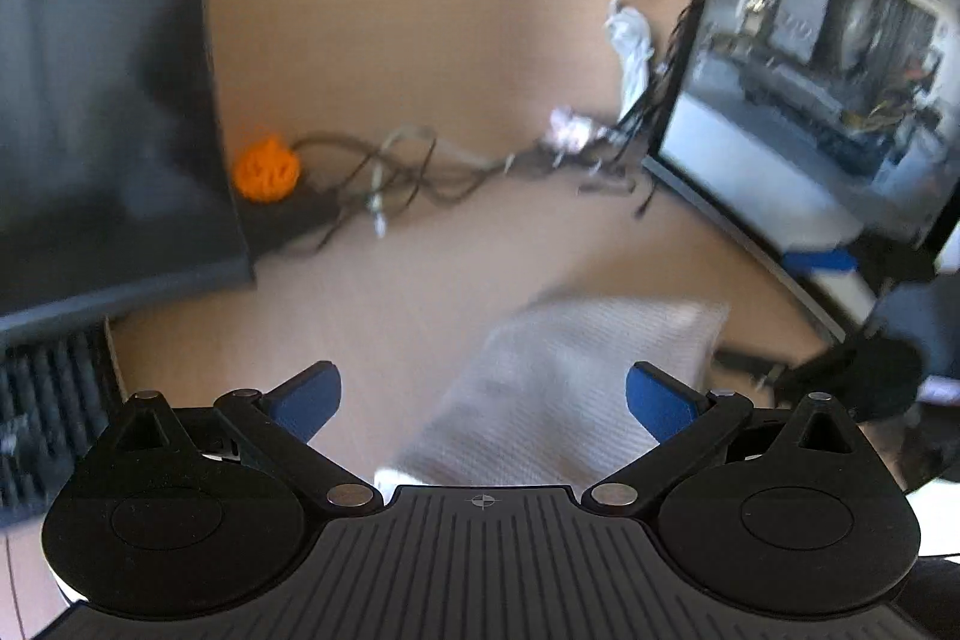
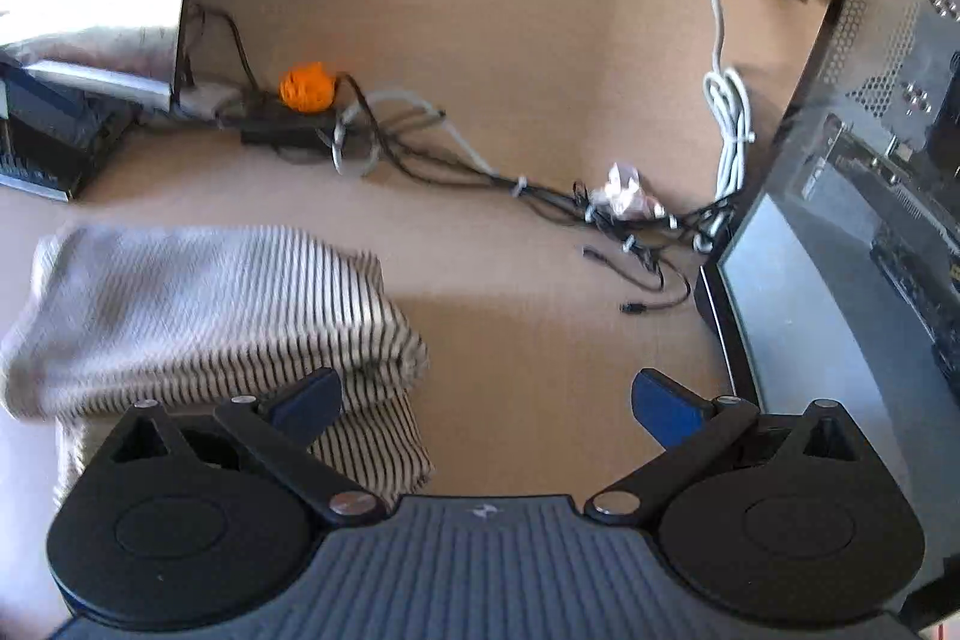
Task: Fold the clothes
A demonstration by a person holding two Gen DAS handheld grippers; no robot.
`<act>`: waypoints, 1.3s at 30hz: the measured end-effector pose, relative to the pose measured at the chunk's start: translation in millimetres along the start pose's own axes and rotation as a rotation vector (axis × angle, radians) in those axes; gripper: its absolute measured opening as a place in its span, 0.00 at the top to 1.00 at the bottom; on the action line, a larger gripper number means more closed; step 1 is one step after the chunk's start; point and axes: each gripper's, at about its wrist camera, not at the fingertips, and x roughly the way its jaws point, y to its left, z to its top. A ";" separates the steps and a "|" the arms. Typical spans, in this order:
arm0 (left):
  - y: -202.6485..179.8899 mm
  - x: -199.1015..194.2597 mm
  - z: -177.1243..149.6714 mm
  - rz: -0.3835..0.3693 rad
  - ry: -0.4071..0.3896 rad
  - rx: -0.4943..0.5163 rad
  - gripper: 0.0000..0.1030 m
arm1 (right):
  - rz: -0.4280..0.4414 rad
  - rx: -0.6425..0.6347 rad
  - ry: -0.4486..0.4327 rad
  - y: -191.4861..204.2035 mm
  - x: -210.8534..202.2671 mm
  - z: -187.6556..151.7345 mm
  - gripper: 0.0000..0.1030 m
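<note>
**Two grippers wide apart, folded garment below**

Two views, both smeared by motion blur; the left wrist view is worse.

Bench [image 2: 528,40]: tan, matte, flat. Partly sunlit near the garment.

Computer case [image 2: 870,172]: along the right edge, cut off by the frame. Perforated metal panel and a glassy side; the insides are hard to make out.

Dark monitor-like panel [image 1: 102,70]: fills the left of the left wrist view, cropped on top and left. In the right wrist view, what stands at upper left is washed out by glare.

Striped garment [image 2: 210,316]: folded into a thick soft stack, pale cloth with thin dark stripes, lying on the bench at lower left. Its near edge is hidden behind the right gripper's left finger. In the left wrist view it [image 1: 570,388] reads as a whitish ribbed slab, stripes lost to blur.

Left gripper [image 1: 483,400]: blue fingertips spread wide, nothing between them, above the cloth.

Right gripper [image 2: 486,400]: spread wide, empty, over bare bench just beside the garment.

Cable tangle [image 2: 540,184]: thin black leads, plus a looped white cord [image 2: 729,118].

Orange ball [image 2: 306,87]: knobbly, perched on a small dark block.
</note>
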 end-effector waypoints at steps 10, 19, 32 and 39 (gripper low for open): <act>-1.5 77.4 -8.7 -0.006 0.182 0.052 0.00 | 0.033 0.101 0.007 -21.3 -10.5 -0.4 0.00; -9.7 79.5 -38.8 0.021 0.194 -0.036 0.00 | 0.407 0.550 0.180 -49.6 12.7 -1.6 0.21; -38.8 49.6 -59.2 -0.092 0.213 -0.098 0.00 | 0.334 0.396 0.152 -30.6 79.6 34.4 0.37; 13.8 31.5 -34.8 -0.154 0.111 -0.299 0.00 | 0.313 0.364 0.121 -49.9 58.7 31.7 0.36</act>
